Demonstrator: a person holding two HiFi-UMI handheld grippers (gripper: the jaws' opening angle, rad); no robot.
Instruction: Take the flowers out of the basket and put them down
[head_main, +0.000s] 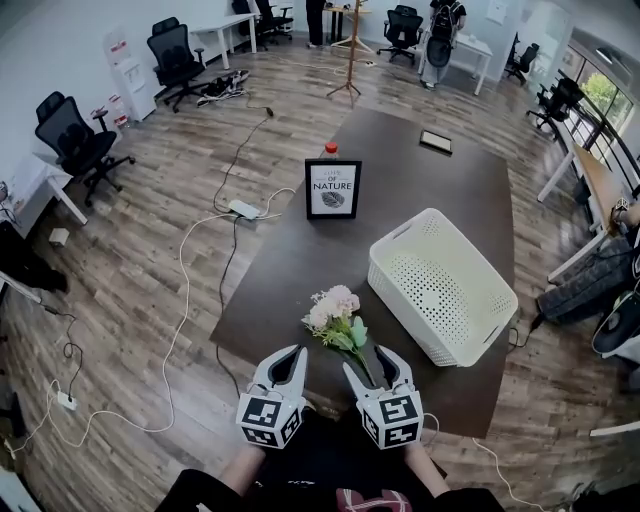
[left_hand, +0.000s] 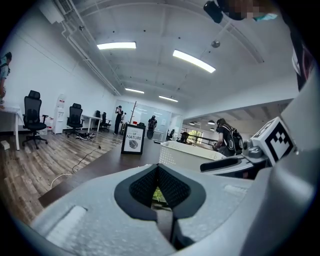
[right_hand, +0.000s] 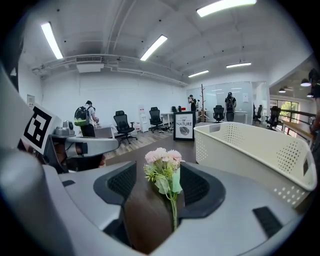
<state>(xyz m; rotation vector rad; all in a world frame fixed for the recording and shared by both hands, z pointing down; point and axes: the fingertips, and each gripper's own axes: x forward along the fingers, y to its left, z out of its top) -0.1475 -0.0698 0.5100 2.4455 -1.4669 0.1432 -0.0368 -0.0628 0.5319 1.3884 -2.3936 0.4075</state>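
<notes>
Two grippers low at near table edge. Right gripper (head_main: 372, 366): jaws wide, stem of flowers (head_main: 335, 318) lying loose between, not pinched. Left gripper (head_main: 290, 355): jaws closed together, nothing in them. Flowers flat on dark table (head_main: 430, 190), just beside white basket (head_main: 440, 285). Framed sign (head_main: 332, 188) further back. Wood floor (head_main: 150, 250), cables (head_main: 190, 300), office chairs (head_main: 175, 60) around.
</notes>
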